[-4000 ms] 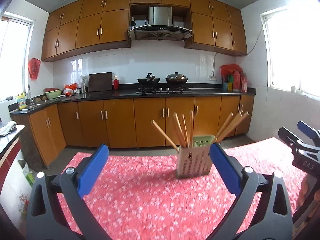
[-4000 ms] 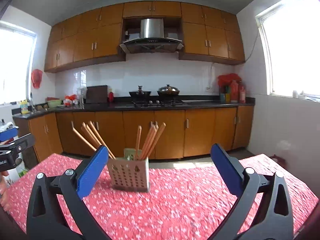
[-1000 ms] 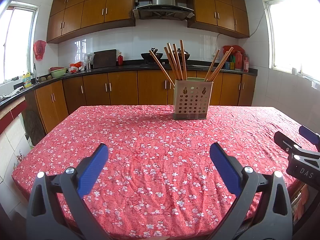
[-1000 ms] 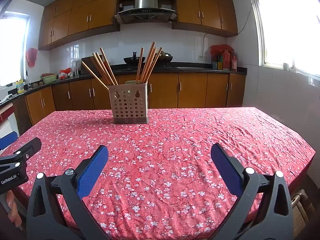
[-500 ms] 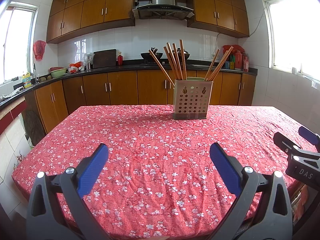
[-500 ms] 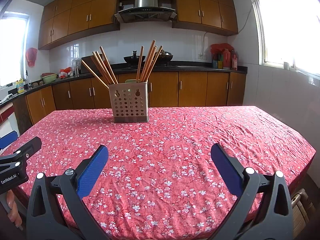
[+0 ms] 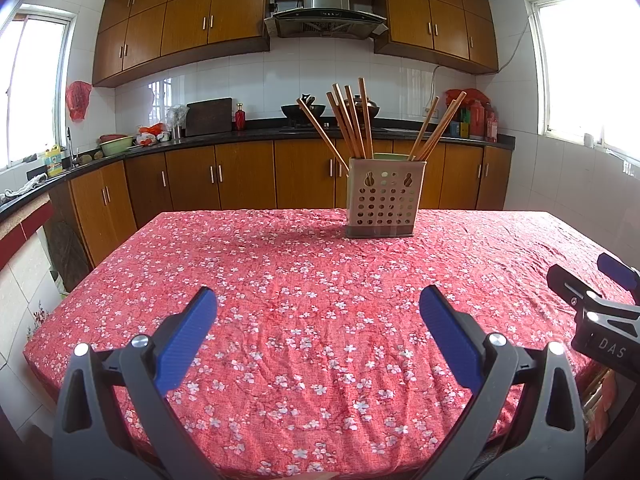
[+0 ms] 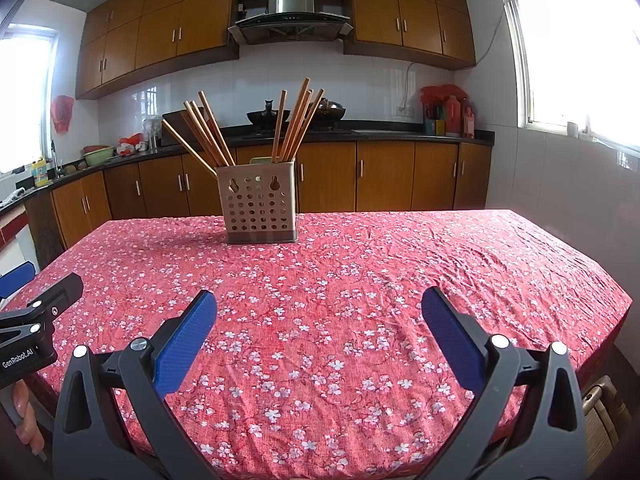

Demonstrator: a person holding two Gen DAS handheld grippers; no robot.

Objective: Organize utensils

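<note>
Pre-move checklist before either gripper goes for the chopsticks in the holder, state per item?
1. Left gripper empty, jaws spread wide: ok.
2. Right gripper empty, jaws spread wide: ok.
3. Holder upright on the tablecloth, at the far side of the table: ok.
4. Chopsticks in two fanned groups, left and right, tops clear of the rim and graspable: ok.
5. Path from both grippers to the holder, only bare cloth between: ok.
6. Inside of the holder, how it is divided, and the green item at its back rim: cannot tell.
</note>
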